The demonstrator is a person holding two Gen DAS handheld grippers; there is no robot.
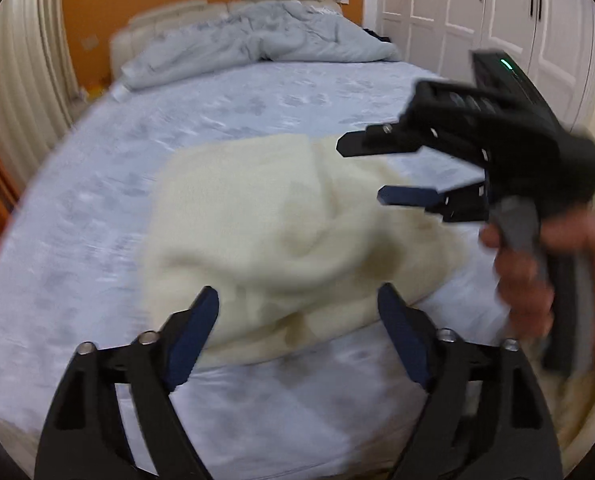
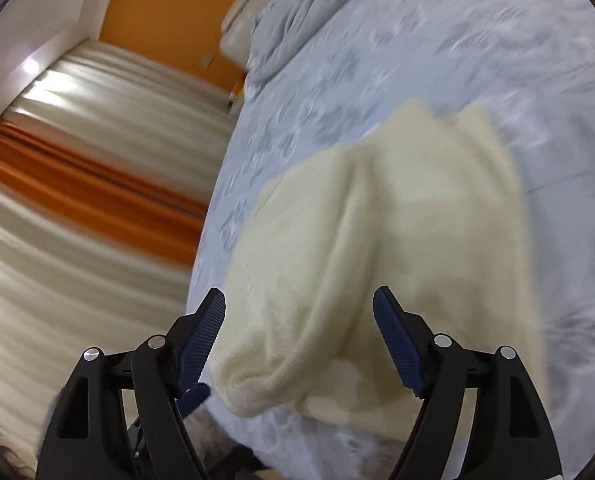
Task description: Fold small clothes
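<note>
A cream knitted garment (image 1: 281, 236) lies rumpled on the pale blue bed sheet (image 1: 97, 208), partly folded over itself. My left gripper (image 1: 297, 312) is open and empty, just above its near edge. My right gripper (image 1: 361, 172) shows in the left wrist view, held by a hand at the right, open and empty above the garment's right side. In the right wrist view the garment (image 2: 377, 248) lies between and beyond the open right gripper (image 2: 297, 316). A blue pad of the left gripper peeks in at the lower left (image 2: 193, 396). Both views are motion-blurred.
A crumpled grey duvet (image 1: 257, 44) lies at the head of the bed against a cream headboard and orange wall. White wardrobe doors (image 1: 477, 12) stand at the right. Cream and orange curtains (image 2: 77, 184) hang along the bed's left side.
</note>
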